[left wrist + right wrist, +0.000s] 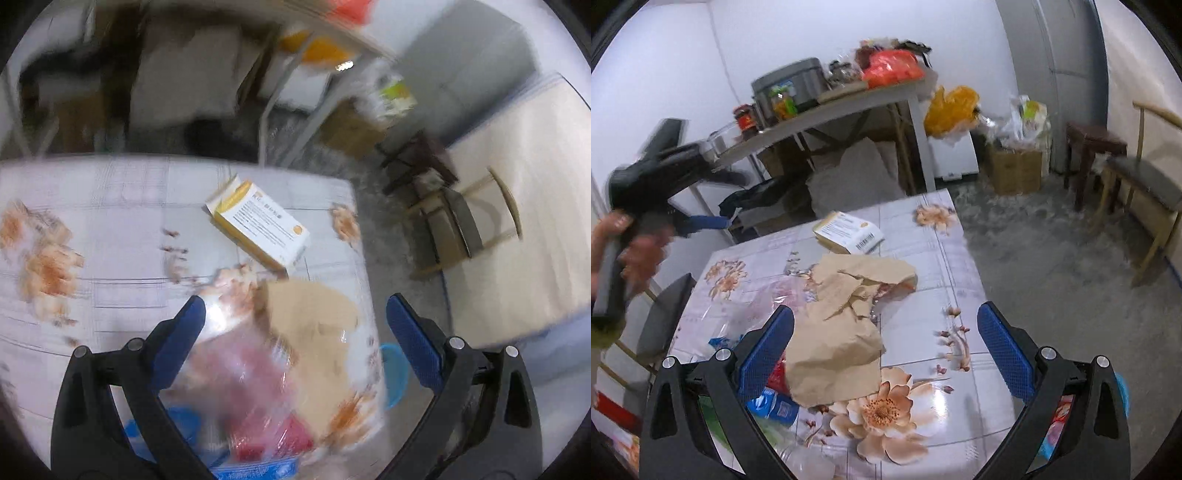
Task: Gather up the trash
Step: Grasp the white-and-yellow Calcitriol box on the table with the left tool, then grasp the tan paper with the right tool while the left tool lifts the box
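In the left wrist view, which is blurred, the left gripper [295, 328] is spread wide, its blue pads [184, 336] well apart and gripping nothing; below and between them lies a clear plastic bag [255, 391] with pink and red contents, beside a brown paper piece [314, 317], though whether either pad touches the plastic cannot be told. Beyond the brown paper, farther from the gripper, a yellow-and-white carton [258, 225] lies flat on the floral table [110, 236], near its far edge. The table's right edge runs just past the brown paper, and beyond it is bare grey floor [391, 229] reaching to a wooden chair [461, 225]. In the right wrist view the right gripper [885, 347] is likewise released, jaws wide and empty, hovering over the same table [923, 295]. A crumpled brown paper bag [842, 325] sits between the fingers, nearer the left pad, overlapping clear plastic and a blue-labelled wrapper [772, 404]. The carton [847, 230] lies beyond the paper bag, close to the table's far edge. To the right of the paper bag the tabletop is open up to its right edge, with floor [1052, 266] beyond. Far left of the paper bag, the other gripper [701, 221] shows blurred in a hand [639, 251], off the table's left edge
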Motion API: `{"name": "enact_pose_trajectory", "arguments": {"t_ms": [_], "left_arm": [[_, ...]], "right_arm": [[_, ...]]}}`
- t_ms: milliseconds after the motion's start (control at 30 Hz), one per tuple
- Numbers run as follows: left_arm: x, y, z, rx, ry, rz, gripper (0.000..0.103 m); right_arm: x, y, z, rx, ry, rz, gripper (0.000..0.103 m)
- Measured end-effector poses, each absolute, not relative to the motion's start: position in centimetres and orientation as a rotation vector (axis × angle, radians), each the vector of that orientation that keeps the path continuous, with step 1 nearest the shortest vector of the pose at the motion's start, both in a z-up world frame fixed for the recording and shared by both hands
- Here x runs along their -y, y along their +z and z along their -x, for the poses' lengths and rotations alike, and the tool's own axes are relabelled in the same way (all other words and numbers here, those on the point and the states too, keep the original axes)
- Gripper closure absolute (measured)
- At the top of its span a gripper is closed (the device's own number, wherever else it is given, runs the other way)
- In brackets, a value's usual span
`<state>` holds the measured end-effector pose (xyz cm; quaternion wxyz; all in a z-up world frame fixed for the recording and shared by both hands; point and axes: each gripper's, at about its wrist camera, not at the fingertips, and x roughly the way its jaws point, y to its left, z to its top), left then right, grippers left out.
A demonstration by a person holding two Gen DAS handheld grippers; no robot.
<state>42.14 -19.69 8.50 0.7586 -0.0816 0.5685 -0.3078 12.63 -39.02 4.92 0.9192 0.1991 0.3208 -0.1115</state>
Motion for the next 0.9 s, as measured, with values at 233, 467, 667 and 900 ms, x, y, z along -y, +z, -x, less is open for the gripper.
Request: {"name": "enact_pose_trajectory", "arguments": {"t_ms": [233,467,667,900], "left_arm": [[25.9,-0.5,-51.1,-1.457,-0.452,0.362,0.008],[27.9,-4.9,-53.3,-1.501,-0.311,0.380,0.009],[29.4,-5.8,-53.7,-1.458,-0.239,0.301,0.008],[30.0,-5.2,-52.6,-1.408,-0.268,0.184,0.019]], "right_arm": [[40.8,2.4,-13.6,-0.700,-0.268,-0.467,0.006],[42.6,1.1,-14.1,-0.718,-0.300,-0.501,0.006],[42.9,0.8,-14.4,-0.719,-0.302,-0.507,0.006],[43.1,1.9,-14.5,-0.698,-0.269,-0.483,0.006]]}}
